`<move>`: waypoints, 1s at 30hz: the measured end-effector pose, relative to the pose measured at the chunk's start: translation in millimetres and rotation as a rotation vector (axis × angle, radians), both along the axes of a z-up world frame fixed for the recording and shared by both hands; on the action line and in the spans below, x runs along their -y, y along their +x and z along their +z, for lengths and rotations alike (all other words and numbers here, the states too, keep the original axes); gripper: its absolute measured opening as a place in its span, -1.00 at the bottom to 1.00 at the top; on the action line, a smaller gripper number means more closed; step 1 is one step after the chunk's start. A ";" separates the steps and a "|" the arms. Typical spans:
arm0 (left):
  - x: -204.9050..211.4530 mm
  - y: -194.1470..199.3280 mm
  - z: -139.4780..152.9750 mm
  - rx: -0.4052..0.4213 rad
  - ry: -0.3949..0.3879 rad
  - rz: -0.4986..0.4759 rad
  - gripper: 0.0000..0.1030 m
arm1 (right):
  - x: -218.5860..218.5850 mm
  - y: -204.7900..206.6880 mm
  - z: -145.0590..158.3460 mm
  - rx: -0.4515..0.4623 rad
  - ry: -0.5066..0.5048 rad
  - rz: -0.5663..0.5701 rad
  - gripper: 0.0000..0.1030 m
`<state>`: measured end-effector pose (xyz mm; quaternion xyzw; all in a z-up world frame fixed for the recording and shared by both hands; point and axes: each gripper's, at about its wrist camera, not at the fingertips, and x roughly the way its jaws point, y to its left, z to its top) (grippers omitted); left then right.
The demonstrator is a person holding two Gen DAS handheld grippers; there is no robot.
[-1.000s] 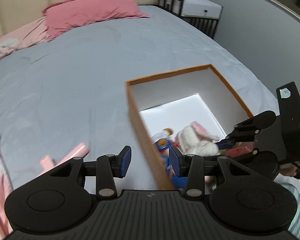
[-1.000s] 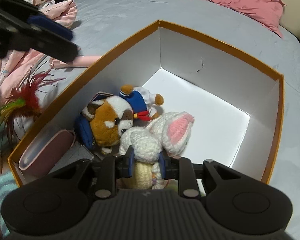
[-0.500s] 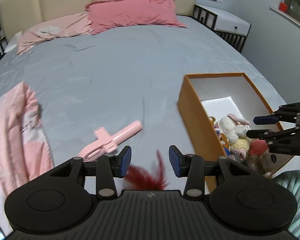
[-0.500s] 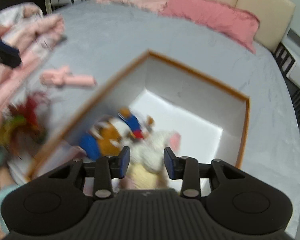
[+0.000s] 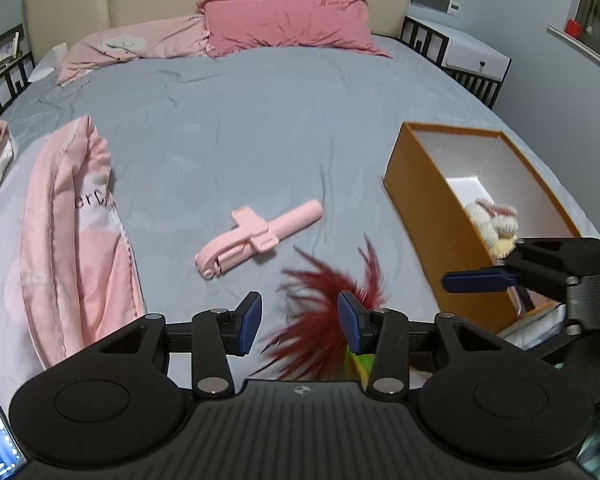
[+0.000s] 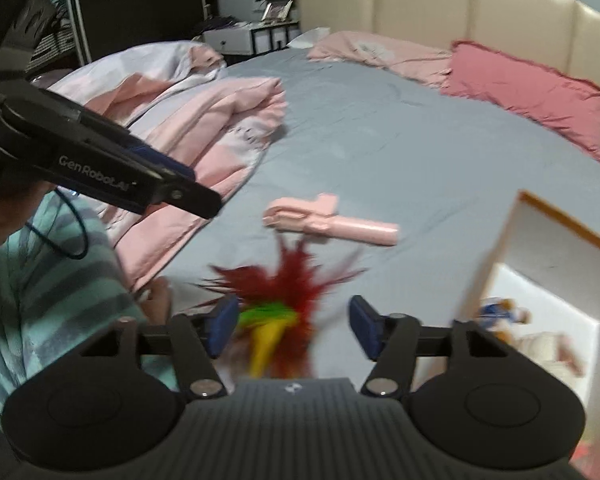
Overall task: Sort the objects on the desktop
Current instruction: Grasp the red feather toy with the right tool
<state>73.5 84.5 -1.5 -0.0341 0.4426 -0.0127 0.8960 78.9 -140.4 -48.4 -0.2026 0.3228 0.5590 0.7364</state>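
The step in hand looks like the change-over between items: soft toys (image 5: 494,220) already lie in the orange box (image 5: 428,216) at the right of the left wrist view, while two things still wait on the grey bed sheet (image 5: 260,128).

The feather toy (image 6: 284,292) sits low in the middle of the right wrist view, seen between the fingers of the right gripper (image 6: 290,326), whose jaws are opening and press on nothing. In the left wrist view the same feathers (image 5: 324,304) show between the fingers of the left gripper (image 5: 298,322), which stands about half open and empty.

The pink stick (image 5: 256,236) lies just above the feathers, near the frame's centre.

The next move probably calls for one gripper to drop over the feathers, close on the firmer yellow stem rather than the loose plumes, then carry it to the box.
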 end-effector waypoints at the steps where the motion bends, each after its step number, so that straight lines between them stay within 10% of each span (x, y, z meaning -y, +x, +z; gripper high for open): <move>1: -2.5 -1.6 -3.0 -0.003 -0.005 0.000 -0.05 | -5.4 -2.7 -5.1 0.005 -0.012 0.000 0.35; 13: -29.7 13.6 -35.8 -0.063 -0.030 0.010 -0.04 | -55.9 15.7 -59.3 -0.080 -0.109 -0.057 0.30; 18: -35.8 26.5 -47.6 -0.088 -0.009 -0.005 -0.04 | -62.8 20.1 -65.4 -0.095 -0.117 -0.058 -0.67; 30: -38.3 78.4 -57.2 -0.079 0.127 -0.160 0.08 | -44.2 36.8 -16.8 -0.032 -0.001 -0.138 -0.91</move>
